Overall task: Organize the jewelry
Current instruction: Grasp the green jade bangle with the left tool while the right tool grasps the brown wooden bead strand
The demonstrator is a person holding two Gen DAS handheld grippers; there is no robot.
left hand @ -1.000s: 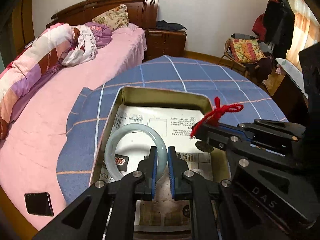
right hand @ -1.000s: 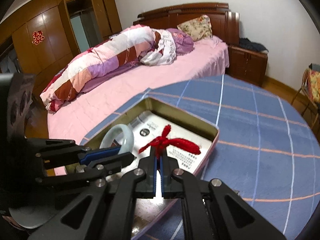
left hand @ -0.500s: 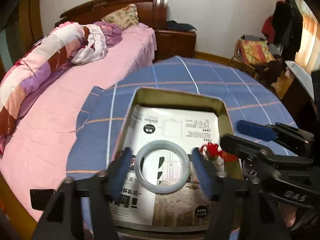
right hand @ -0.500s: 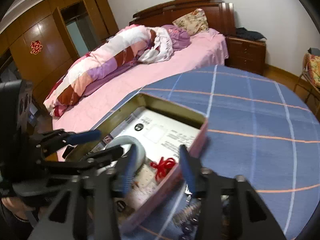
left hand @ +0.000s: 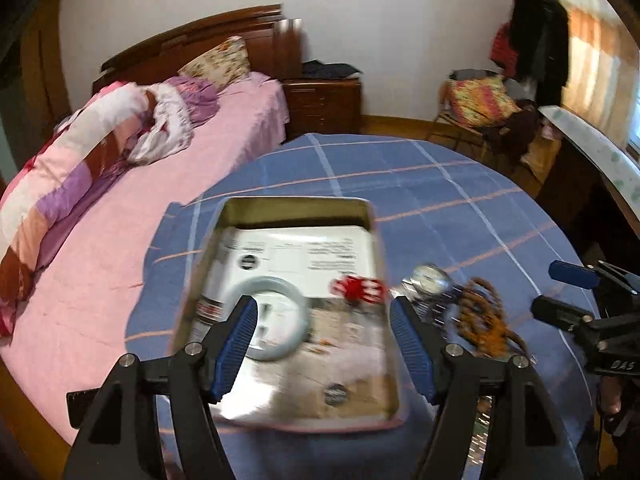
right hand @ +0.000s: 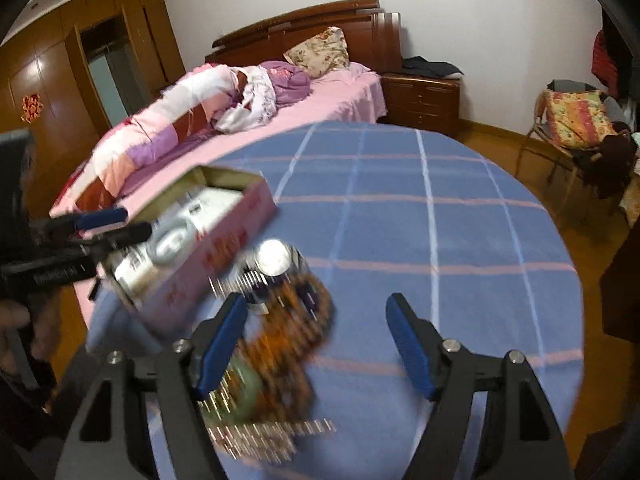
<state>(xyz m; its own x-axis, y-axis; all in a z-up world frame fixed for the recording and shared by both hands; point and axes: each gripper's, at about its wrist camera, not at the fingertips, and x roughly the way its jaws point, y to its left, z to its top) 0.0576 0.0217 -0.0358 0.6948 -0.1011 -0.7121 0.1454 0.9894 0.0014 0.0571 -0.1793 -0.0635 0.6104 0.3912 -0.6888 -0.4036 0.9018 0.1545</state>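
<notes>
"DAS" lettering on right gripper [left hand: 568,296], tin's [left hand: 300,204] print blurred

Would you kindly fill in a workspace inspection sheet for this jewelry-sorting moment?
Surface: round table under blue checked cloth.
Job's things: open rectangular metal tin holds pale jade bangle and red knotted cord; silver wristwatch and brown bead strand lie outside beside it.
Clutter: blurred shiny items near table edge, unidentifiable.
Grippers: left hand-held gripper open above the tin, nothing between the jaws; right hand-held gripper opening, empty, over the beads.
Cables: nothing seen.
Surroundings: pink bed, wooden nightstand, chair with floral cushion.
</notes>
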